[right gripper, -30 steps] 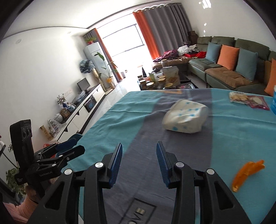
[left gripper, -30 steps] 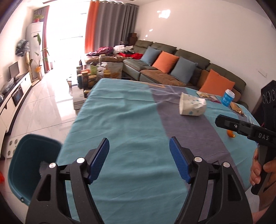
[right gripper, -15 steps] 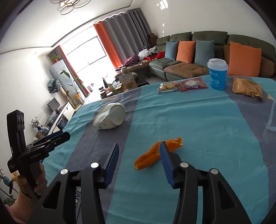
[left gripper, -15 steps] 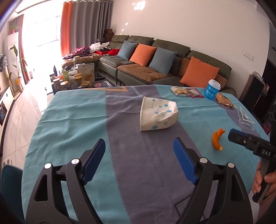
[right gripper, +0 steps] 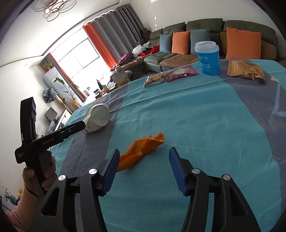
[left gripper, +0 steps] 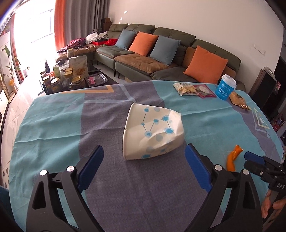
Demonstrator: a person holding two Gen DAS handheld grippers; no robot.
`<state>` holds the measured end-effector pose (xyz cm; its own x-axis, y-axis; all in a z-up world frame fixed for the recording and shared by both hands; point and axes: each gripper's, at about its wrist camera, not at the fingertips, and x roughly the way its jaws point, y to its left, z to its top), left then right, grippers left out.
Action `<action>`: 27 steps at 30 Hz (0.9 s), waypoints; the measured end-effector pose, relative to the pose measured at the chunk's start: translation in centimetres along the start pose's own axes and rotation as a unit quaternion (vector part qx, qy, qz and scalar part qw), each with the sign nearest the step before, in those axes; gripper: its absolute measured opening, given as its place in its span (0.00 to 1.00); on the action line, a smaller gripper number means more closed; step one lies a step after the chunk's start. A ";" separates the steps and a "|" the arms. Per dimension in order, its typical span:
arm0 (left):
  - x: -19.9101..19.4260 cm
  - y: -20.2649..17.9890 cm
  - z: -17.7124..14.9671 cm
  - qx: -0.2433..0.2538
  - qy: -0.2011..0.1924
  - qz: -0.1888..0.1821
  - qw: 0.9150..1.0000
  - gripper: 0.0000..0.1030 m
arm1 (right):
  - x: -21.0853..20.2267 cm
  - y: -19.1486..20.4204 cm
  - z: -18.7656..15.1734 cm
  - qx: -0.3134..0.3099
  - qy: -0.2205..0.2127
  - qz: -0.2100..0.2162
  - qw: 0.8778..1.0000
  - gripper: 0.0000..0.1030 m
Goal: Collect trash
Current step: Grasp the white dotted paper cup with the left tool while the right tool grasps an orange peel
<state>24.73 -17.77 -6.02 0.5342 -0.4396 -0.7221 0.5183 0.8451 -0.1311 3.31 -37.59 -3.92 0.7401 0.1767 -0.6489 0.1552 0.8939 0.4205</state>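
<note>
Nothing looks collected yet: the left tongs [left gripper: 143, 161], opening and empty, face the crushed paper cup [left gripper: 153, 132] mid-desk, while the right tongs [right gripper: 143, 166], also opening and empty, hover at the orange peel [right gripper: 141, 151] nearer the desk's [right gripper: 205, 125] front edge.

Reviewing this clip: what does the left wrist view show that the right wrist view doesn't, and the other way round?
Left wrist only: the crushed paper cup's dotted side, lying just ahead of the opening left gripper, untouched.

Right wrist only: the ceiling lamp, and the orange peel up close, its end partly between the opening right gripper's fingers, not clamped.

Both: cup, peel, blue lidded cup, snack packets, sofa, teal tablecloth.
</note>
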 end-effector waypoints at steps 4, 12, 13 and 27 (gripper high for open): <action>1.4 -0.2 0.7 0.004 0.014 -0.004 1.000 0.88 | 0.5 0.1 0.2 0.001 0.005 0.005 1.000 0.54; 3.2 -1.3 1.1 0.014 0.024 -0.004 1.000 0.89 | 1.3 0.6 0.5 0.002 0.015 0.012 1.000 0.54; 3.2 -1.3 1.0 0.015 0.026 -0.002 1.000 0.84 | 1.5 0.8 0.5 0.001 0.018 0.011 1.000 0.54; 1.3 -2.0 -0.1 0.035 0.002 0.013 0.999 0.74 | 2.1 0.9 0.6 -0.002 0.029 0.009 1.000 0.28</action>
<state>24.31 -20.04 -6.74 0.5453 -0.4164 -0.7275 0.5497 0.8329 -0.0647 5.33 -36.68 -4.53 0.7042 0.2157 -0.6765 0.1400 0.8919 0.4301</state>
